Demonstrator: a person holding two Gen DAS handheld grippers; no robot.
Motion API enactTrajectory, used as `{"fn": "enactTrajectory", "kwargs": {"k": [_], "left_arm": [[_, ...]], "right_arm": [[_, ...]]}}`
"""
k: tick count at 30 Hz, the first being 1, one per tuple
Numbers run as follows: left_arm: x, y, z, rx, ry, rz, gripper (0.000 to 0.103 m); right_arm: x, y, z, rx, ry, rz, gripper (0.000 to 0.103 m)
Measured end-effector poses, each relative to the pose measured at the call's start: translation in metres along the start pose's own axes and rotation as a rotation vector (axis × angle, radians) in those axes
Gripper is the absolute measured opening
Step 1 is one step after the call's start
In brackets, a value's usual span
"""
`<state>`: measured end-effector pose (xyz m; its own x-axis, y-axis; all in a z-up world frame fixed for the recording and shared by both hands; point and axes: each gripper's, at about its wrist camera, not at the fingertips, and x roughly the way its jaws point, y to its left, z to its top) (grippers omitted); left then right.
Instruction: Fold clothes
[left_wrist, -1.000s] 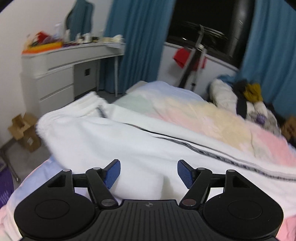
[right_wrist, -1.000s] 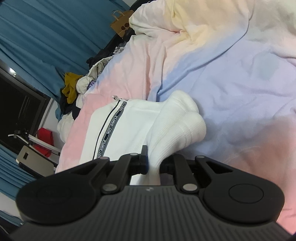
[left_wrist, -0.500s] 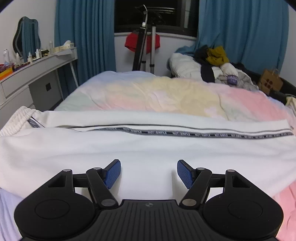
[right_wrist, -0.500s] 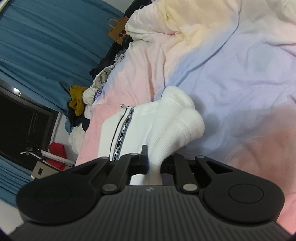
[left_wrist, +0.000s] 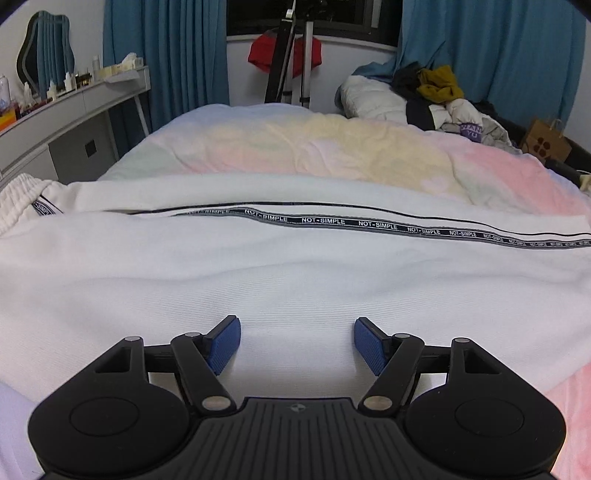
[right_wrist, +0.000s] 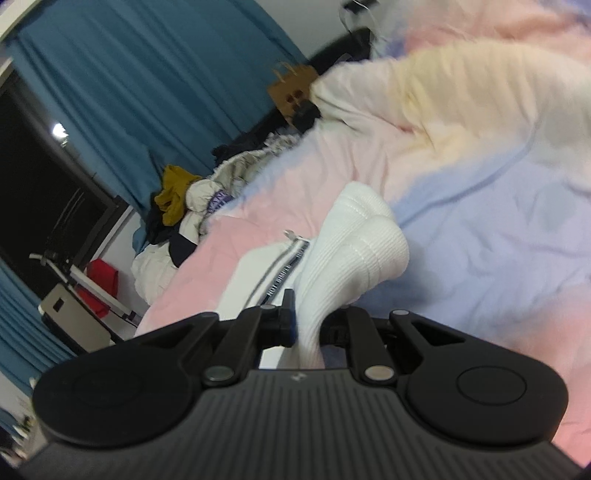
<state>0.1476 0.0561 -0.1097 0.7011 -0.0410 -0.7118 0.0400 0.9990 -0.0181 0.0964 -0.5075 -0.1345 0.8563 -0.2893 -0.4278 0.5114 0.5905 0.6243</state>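
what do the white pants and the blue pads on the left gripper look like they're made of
White pants: seemingly a soft matte cotton-type knit, judging by the fine ribbed weave, thick ribbed cuffs and woven lettered side tape. Blue pads: probably rubber or soft plastic, matte with a fine grid texture.

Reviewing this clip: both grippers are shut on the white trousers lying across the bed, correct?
Not quite. Only the right gripper is shut on the white trousers' ribbed cuff. The left wrist view shows the left gripper open above the fabric on the bed.
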Motion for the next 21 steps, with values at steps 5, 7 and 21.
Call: {"fn": "enactTrajectory", "kwargs": {"k": [5, 7, 21], "left_arm": [[-0.004, 0.005, 0.003, -0.017, -0.002, -0.019, 0.071], [-0.008, 0.009, 0.005, -0.041, -0.01, -0.037, 0.07], [-0.071, 0.099, 0.025, -0.388, -0.201, -0.234, 0.071]], "right_arm": [[-0.016, 0.035, -0.003, -0.13, -0.074, 0.053, 0.012], [-0.025, 0.058, -0.004, -0.193, -0.1, 0.083, 0.012], [-0.149, 0.242, -0.206, -1.055, -0.15, 0.49, 0.012]]}}
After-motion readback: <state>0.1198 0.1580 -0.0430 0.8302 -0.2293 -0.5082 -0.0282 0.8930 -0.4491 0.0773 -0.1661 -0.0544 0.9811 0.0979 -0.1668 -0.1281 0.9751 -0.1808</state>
